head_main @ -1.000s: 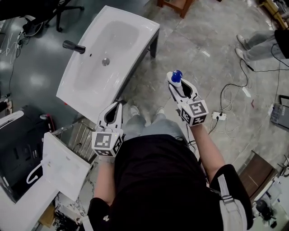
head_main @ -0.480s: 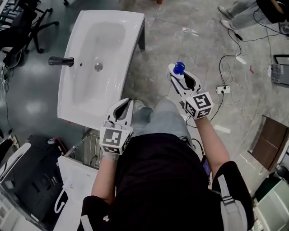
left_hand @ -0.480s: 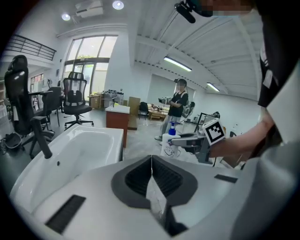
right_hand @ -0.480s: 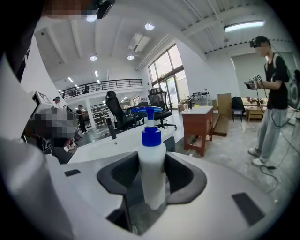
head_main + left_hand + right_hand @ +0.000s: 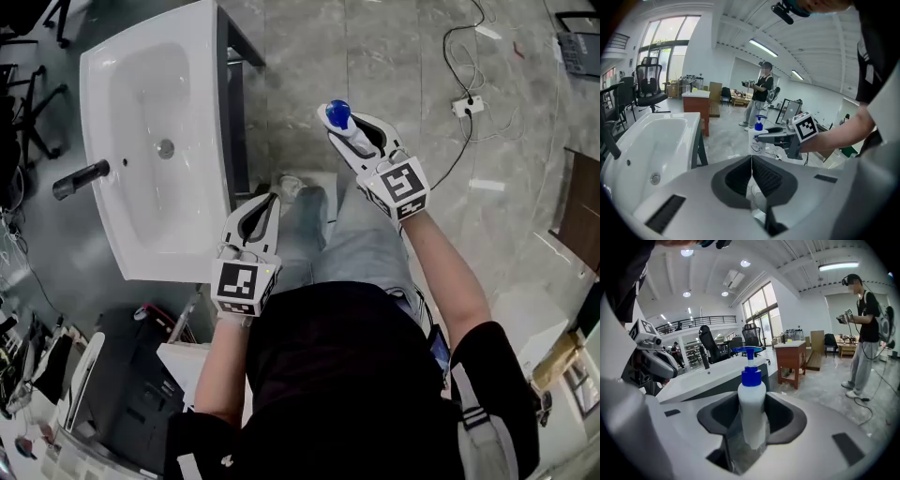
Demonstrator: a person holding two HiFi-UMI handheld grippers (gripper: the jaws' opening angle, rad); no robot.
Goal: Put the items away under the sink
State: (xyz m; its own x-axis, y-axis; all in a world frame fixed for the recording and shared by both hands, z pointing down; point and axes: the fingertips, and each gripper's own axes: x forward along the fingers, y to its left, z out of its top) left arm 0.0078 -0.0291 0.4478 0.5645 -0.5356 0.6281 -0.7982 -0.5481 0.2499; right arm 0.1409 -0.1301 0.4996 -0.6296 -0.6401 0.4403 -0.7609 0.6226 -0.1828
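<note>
Right gripper (image 5: 343, 128) at upper centre of head view; fingers (image 5: 787, 417) pinching white pump bottle (image 5: 751, 401) with blue pump head. Bottle upright between them, held in air over grey floor (image 5: 281, 75).

Left gripper (image 5: 259, 212) at frame centre, just beside right edge of white sink (image 5: 202, 187); fingers pressed together, nothing between.

Sink fills upper left of head view; dark faucet (image 5: 79, 179) at its left rim.

Second person (image 5: 862, 329) stands at right of right gripper view.
</note>
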